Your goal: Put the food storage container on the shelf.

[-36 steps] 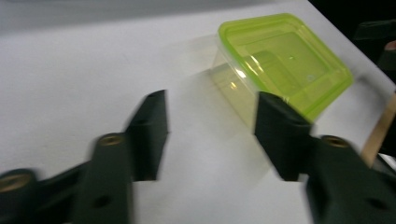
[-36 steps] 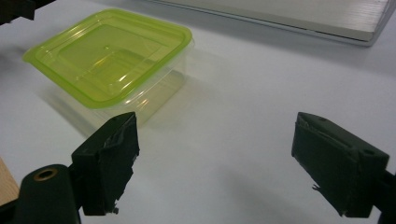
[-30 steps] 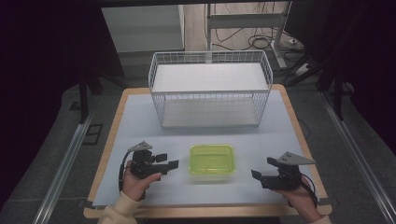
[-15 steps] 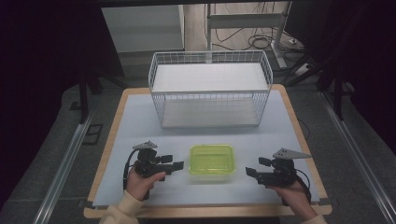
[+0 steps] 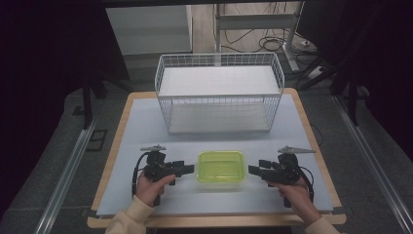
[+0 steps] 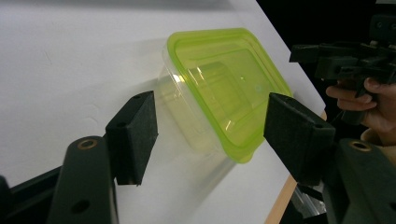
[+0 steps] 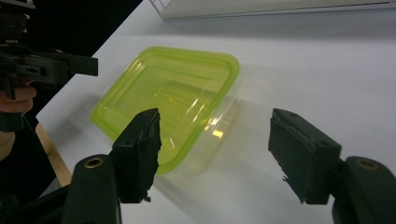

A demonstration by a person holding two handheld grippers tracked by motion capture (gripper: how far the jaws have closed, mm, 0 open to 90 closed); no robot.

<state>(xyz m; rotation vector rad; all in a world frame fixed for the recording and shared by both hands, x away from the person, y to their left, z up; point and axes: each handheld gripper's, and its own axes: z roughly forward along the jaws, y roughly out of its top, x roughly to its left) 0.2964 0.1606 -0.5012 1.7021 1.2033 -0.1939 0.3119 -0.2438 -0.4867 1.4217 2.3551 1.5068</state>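
Clear plastic container with a lime-green lid (image 5: 220, 167) sat on the pale grey table (image 5: 146, 126) near its front edge, in front of the white wire basket (image 5: 219, 92). Left gripper (image 5: 188, 168) was just beside the container's left end, jaws spread apart, nothing between them. Right gripper (image 5: 253, 170) was just beside its right end, jaws likewise spread and empty. Both pointed inward at the container.

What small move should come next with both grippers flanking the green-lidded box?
Probably ease both inward together: the left gripper and right gripper sit open at opposite ends of the clear plastic box with a green lid, neither touching it yet.
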